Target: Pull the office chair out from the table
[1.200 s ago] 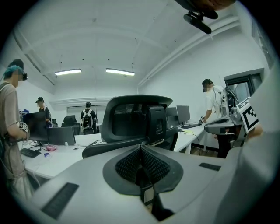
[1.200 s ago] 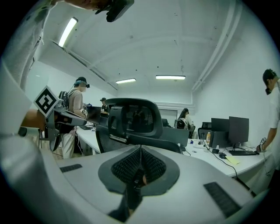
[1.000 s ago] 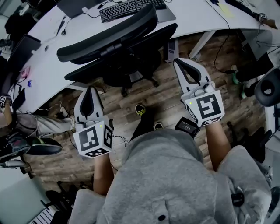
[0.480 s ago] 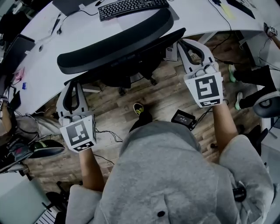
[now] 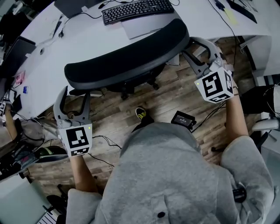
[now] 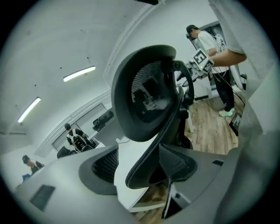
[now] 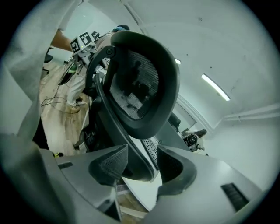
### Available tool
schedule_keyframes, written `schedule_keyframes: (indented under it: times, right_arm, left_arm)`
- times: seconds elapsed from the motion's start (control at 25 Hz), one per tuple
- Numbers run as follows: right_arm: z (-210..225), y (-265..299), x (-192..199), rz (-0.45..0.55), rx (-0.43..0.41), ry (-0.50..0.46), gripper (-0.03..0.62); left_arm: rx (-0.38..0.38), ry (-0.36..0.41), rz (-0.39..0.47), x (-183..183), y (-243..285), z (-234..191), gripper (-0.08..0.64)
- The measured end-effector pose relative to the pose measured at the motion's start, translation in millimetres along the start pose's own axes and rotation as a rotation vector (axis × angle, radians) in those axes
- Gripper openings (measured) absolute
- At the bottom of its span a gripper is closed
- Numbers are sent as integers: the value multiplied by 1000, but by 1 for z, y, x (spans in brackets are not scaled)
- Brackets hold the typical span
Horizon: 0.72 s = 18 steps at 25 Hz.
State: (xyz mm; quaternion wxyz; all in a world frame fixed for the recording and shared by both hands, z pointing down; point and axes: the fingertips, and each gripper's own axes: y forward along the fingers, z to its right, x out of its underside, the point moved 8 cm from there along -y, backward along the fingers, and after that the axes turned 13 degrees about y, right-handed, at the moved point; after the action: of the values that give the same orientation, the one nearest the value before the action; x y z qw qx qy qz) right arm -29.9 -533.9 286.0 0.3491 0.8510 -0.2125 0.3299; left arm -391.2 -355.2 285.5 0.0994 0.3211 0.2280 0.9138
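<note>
Since the office chair (image 5: 127, 57) is pushed in against the white table (image 5: 65, 39) at the upper middle of the head view, with its curved backrest toward the person, a gripper stands at each end of that backrest. The left gripper (image 5: 74, 94), at lower left, and the right gripper (image 5: 195, 49), at upper right, both have their jaws opening. Each gripper view shows the backrest's rim between the pads, not squeezed. This looks like a set-up for an even two-sided pull. A keyboard (image 5: 136, 8) lies on the table beyond. The person's foot (image 5: 140, 113), a black box (image 5: 183, 119) and loose cables (image 5: 105, 140) on the wood floor (image 5: 170, 96) could foul the castors.
</note>
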Motion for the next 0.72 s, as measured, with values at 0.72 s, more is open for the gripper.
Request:
schedule_keyframes:
  times: [0.72]
  right_arm:
    - [-17,64,7,-248,-187,-373,232]
  left_arm:
    - [265,258,-182,13,62,14,308]
